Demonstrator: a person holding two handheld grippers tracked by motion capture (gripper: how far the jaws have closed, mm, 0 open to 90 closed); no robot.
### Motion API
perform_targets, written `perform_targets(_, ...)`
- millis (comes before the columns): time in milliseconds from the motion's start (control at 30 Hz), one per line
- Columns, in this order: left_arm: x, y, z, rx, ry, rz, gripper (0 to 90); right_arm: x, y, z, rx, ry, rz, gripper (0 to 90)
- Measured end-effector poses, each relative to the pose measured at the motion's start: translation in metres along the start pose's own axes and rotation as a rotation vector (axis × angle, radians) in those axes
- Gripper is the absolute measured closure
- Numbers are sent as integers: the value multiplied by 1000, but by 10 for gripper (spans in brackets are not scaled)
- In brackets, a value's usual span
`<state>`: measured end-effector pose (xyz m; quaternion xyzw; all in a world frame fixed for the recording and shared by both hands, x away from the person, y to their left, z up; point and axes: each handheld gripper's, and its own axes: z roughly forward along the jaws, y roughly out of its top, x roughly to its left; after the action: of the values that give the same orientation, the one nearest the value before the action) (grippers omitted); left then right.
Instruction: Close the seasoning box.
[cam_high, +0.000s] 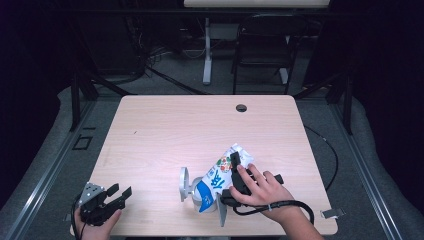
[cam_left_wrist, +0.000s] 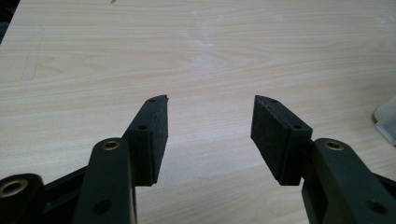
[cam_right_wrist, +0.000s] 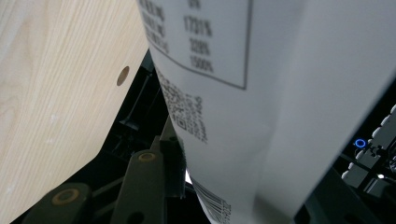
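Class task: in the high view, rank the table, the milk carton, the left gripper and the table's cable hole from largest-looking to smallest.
1. table
2. milk carton
3. left gripper, close to the carton, so unsure
4. cable hole

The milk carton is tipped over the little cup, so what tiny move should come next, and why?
Probably tip the milk carton a little further. The right claw is clamped on its sides and holds it slanted, its lower end at the clear cup on the table. Whether anything is pouring cannot be seen. The left claw rests open and apart.
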<state>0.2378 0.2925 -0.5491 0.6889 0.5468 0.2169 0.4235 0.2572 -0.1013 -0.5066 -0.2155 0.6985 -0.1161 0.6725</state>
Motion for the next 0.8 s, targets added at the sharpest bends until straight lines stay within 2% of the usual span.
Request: perform_targets(800, 0, 0, 0, -1, 0, 0, 465, 0, 0, 1, -1, 5, -2, 616)
